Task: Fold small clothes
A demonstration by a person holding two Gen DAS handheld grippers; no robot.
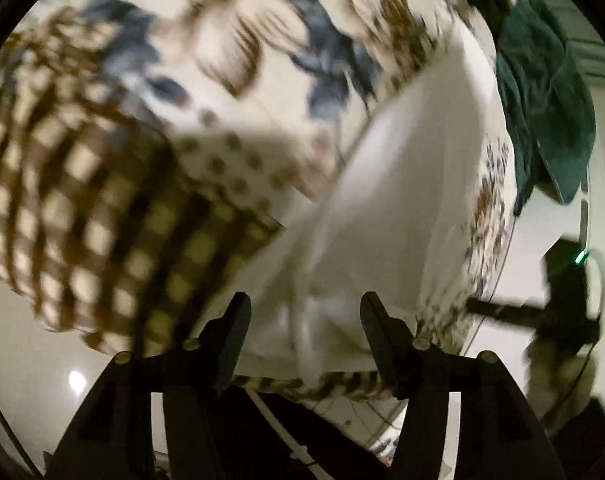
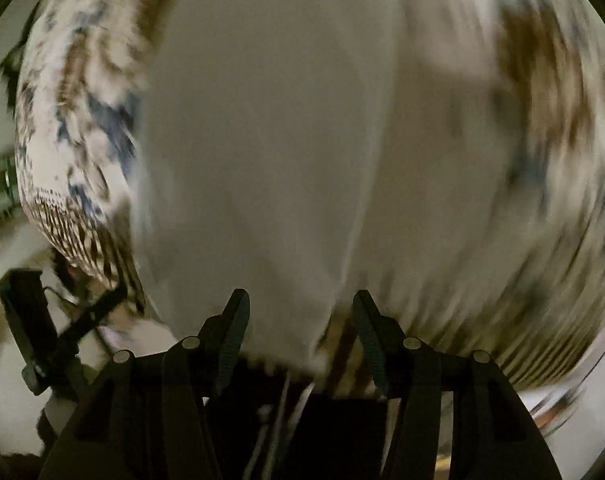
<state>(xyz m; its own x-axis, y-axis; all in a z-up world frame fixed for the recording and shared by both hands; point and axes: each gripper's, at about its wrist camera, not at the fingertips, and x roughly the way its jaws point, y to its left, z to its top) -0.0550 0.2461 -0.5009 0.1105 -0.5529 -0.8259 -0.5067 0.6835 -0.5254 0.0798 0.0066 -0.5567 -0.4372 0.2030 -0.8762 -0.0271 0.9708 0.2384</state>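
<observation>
One white garment (image 1: 402, 208) lies on the patterned tablecloth (image 1: 238, 60), running from the near edge of the round table away to the far right in the left wrist view. It is plain, soft and matte, with a long fold line and a thin seam near its close end; motion blur hides finer detail. In the right wrist view the same white cloth (image 2: 270, 140) fills the centre. The left gripper (image 1: 305, 320) has its two black fingers spread apart, the garment's near end lying between them, not pinched. The right gripper (image 2: 298, 316) is likewise released, its ribbed fingers parted over the cloth's near edge. The tablecloth carries brown checks, dots and blue-grey floral shapes. One dark green cloth (image 1: 550, 112) is heaped at the far right.
</observation>
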